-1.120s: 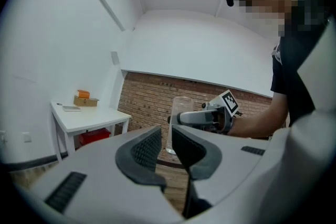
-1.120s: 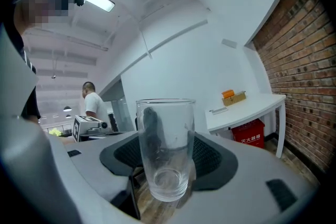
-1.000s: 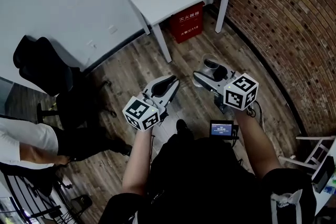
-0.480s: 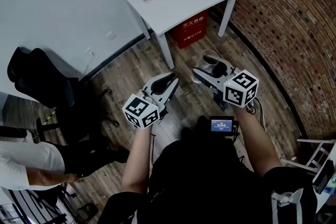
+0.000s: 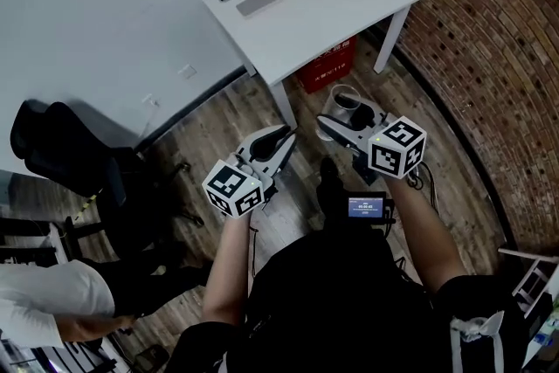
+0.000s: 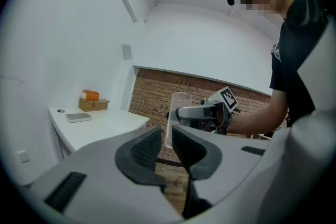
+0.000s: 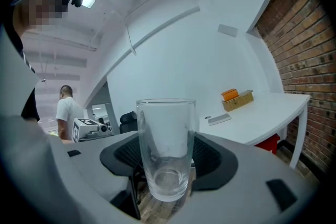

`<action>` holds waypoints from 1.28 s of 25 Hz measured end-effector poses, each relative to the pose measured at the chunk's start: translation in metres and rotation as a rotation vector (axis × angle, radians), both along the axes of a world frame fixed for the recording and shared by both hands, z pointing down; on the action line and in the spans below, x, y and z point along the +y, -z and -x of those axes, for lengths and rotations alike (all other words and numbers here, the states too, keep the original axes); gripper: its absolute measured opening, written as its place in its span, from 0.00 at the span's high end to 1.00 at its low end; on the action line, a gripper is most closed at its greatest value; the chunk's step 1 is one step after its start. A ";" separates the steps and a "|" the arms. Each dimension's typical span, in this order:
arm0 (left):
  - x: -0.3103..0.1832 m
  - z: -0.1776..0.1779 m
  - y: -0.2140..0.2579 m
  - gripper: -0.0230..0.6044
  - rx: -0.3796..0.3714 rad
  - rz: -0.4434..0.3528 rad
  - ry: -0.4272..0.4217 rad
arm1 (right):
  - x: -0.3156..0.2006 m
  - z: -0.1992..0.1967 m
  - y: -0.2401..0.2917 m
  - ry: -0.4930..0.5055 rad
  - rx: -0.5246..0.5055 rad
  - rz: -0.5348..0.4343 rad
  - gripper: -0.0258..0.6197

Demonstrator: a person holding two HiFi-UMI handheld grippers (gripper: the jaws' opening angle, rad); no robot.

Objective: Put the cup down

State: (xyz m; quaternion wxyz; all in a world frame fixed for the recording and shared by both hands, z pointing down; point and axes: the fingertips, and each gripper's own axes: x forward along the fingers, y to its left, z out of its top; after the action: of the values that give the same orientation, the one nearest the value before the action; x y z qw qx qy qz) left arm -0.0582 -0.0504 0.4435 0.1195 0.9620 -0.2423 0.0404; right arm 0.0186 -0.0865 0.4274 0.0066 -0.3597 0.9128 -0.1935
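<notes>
Glass cup (image 7: 165, 134) gripped upright by right tool (image 7: 165, 168); left tool (image 6: 165, 139) seemingly closed

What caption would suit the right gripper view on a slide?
The right tool grips an upright, empty clear cup, with a white table and brick wall beyond.

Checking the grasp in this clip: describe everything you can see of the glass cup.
The cup is a clear, empty glass tumbler with a thick base, held upright. The right tongs clamp its lower half from both sides. It hangs in the air above the wood floor, short of the white table.
</notes>
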 end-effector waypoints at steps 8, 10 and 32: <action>-0.127 -0.021 0.003 0.82 -0.006 0.011 0.042 | -0.133 -0.013 0.001 0.071 -0.010 0.011 0.52; -0.157 -0.028 0.006 0.81 -0.006 0.009 0.053 | -0.164 -0.018 0.003 0.087 -0.013 0.011 0.52; -0.283 -0.013 0.014 0.80 -0.005 0.009 0.119 | -0.284 0.011 0.007 0.177 -0.036 0.017 0.52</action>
State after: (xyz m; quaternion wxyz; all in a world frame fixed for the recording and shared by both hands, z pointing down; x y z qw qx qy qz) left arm -0.0456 -0.3337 0.4298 0.1255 0.9452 -0.2992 0.0368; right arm 0.0072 -0.3707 0.4205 0.0027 -0.2743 0.9390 -0.2073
